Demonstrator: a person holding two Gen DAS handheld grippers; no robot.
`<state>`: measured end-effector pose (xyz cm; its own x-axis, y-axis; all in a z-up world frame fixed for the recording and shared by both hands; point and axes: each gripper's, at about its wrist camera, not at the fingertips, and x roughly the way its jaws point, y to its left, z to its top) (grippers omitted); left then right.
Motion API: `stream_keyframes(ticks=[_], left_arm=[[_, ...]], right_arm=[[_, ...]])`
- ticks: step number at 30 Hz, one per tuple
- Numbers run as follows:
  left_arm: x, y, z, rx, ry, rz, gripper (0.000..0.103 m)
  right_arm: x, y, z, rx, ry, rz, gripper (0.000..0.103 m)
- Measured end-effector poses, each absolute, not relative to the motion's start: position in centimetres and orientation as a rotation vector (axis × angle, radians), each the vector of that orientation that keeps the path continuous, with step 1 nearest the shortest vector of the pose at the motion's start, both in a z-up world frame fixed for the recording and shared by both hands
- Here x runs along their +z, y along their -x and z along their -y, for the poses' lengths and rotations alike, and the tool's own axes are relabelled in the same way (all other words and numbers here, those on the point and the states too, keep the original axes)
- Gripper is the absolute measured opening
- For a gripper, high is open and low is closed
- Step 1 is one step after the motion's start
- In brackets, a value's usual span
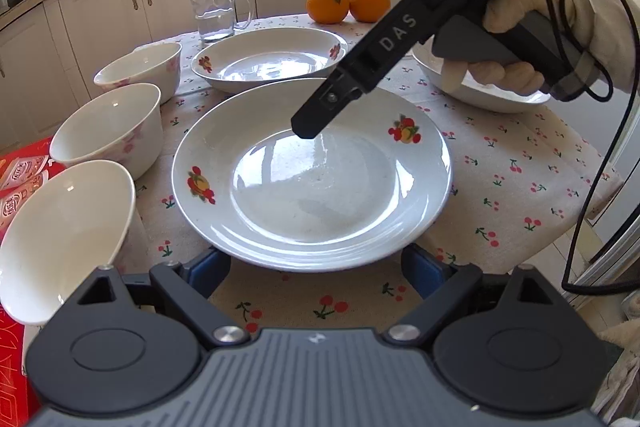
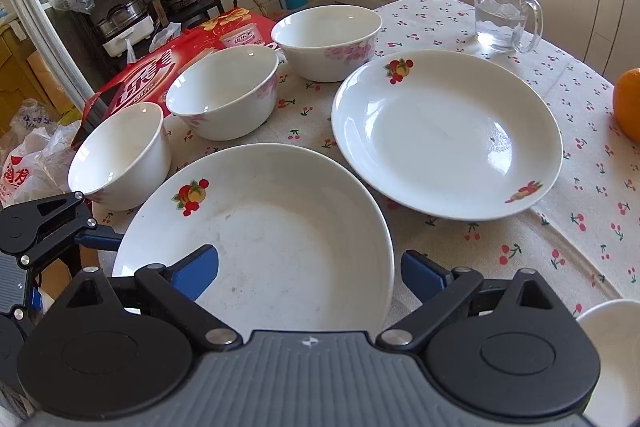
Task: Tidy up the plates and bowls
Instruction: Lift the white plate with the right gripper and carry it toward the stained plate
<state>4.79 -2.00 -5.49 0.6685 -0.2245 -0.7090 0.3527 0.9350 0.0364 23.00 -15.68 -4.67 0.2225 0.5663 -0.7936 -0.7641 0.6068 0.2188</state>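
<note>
A white plate with fruit prints [image 1: 312, 187] [image 2: 256, 239] lies on the cherry-print tablecloth [image 1: 520, 163]. My left gripper [image 1: 316, 269] stands open at its near edge, and the rim hides both blue fingertips. My right gripper [image 2: 310, 271] is open astride the plate's rim, one blue finger [image 2: 196, 267] over the inside and the other outside. In the left wrist view its black tip [image 1: 306, 129] hangs over the plate's far side. A second fruit-print plate [image 1: 268, 59] [image 2: 444, 135] lies behind. Three white bowls [image 2: 120, 155] [image 2: 224, 91] [image 2: 328, 43] stand in a row on the left.
A third white dish [image 1: 480, 95] sits under the gloved hand [image 1: 520, 27]. A glass mug of water [image 2: 504, 11] and two oranges [image 1: 348, 3] stand at the table's far side. A red box [image 2: 152, 75] lies beside the bowls. The table edge drops off at right.
</note>
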Motion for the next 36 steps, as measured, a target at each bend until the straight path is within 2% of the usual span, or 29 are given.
stream_keyframes(ticks=[8, 36], left_arm=[[-5.4, -4.8, 1.9, -0.324, -0.173, -0.771, 0.089], [-5.2, -4.8, 2.0, -0.345, -0.173, -0.769, 0.089]], right_arm=[[-5.3, -24.6, 14.4, 0.986, 0.238, -1.007, 0.089], [-5.8, -24.9, 14.2, 1.017, 0.206, -1.041, 0.091]])
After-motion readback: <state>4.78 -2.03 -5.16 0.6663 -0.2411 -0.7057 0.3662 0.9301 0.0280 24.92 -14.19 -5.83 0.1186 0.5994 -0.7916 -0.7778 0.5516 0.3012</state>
